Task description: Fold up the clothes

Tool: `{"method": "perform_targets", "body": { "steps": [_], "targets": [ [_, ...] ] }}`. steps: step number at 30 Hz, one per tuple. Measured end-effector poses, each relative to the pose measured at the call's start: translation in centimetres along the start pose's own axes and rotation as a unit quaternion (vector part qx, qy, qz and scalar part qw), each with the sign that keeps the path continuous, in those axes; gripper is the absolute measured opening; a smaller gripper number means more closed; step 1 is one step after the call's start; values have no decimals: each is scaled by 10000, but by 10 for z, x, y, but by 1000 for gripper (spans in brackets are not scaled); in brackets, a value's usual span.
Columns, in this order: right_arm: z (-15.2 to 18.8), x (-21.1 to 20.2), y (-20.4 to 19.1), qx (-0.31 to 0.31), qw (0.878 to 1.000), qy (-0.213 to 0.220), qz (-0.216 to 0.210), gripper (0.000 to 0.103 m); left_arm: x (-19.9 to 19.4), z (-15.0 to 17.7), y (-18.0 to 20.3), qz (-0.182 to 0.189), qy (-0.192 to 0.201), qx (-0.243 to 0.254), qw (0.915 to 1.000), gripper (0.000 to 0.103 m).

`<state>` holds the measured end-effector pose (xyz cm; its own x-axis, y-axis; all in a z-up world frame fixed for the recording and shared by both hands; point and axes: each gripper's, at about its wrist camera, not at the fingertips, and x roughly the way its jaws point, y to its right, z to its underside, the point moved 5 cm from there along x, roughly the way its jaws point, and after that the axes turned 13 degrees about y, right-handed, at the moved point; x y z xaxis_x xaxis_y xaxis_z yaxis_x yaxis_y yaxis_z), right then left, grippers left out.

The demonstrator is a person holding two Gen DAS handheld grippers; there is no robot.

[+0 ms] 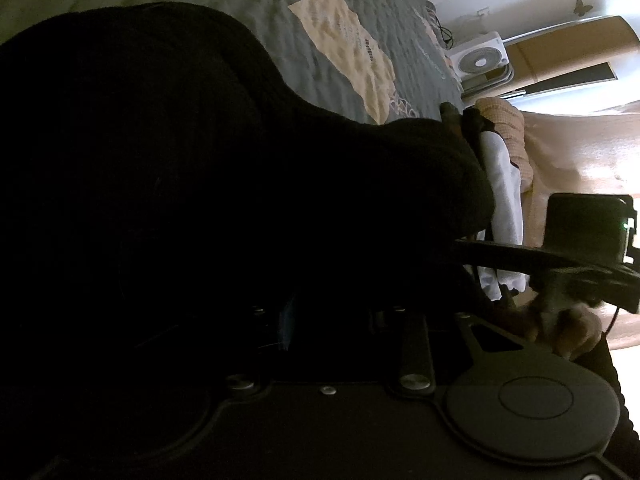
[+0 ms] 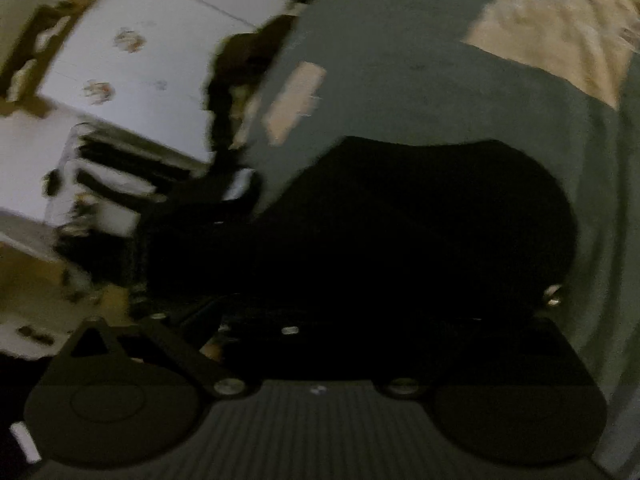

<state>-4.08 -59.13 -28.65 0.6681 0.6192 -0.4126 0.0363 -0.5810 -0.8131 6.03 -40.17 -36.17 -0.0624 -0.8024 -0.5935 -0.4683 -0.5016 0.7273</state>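
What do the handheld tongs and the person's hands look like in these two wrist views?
Both tongs are matte black. Each base carries two round discs, silver screw heads and flat black linkage bars. The right tongs' base has a ribbed panel. In the left view, a hand grips a black unit showing a small green light. No sleeve is discernible.

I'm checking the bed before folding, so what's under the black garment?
The black garment lies on the grey-green quilt, visible around it. Whatever lies directly beneath is covered, as are both hand-held grippers' fingertips.
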Motion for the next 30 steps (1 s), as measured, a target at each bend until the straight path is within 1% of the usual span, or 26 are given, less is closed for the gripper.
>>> {"method": "perform_targets", "body": {
  "steps": [4,9,11,12,14,17,18,22,25,28,29,30],
  "targets": [
    [2,-3,-5,69,9999,39,-132,103,-1,2,0,33,0,-29,10000,32],
    [3,-1,-20,-61,9993,60,-355,103,1,1,2,32,3,-38,10000,32],
    [5,3,-23,-190,9993,68,-328,103,2,0,2,27,0,-20,10000,32],
    [6,5,-23,-291,9993,38,-238,103,2,0,3,24,-6,2,10000,32],
    [7,12,-16,-572,9978,-96,321,103,2,1,5,29,-8,60,10000,32],
    [5,16,2,-698,9927,-159,972,102,3,2,7,-3,-18,176,9998,33],
    [4,17,6,-671,9922,-173,1034,103,4,2,8,-21,-22,219,9998,33],
    [1,24,22,-446,9934,-177,1045,103,6,4,10,-90,-40,390,9992,33],
    [3,33,29,-311,9932,-186,1111,103,1,3,15,-193,57,629,9978,32],
    [10,43,20,-736,9888,-349,1254,103,-11,2,18,-252,141,738,9969,32],
    [10,44,17,-790,9878,-347,1293,98,-14,1,19,-272,169,774,9965,32],
    [9,43,15,-758,9879,-302,1316,88,-18,1,19,-292,197,811,9961,32]
  ]
}}
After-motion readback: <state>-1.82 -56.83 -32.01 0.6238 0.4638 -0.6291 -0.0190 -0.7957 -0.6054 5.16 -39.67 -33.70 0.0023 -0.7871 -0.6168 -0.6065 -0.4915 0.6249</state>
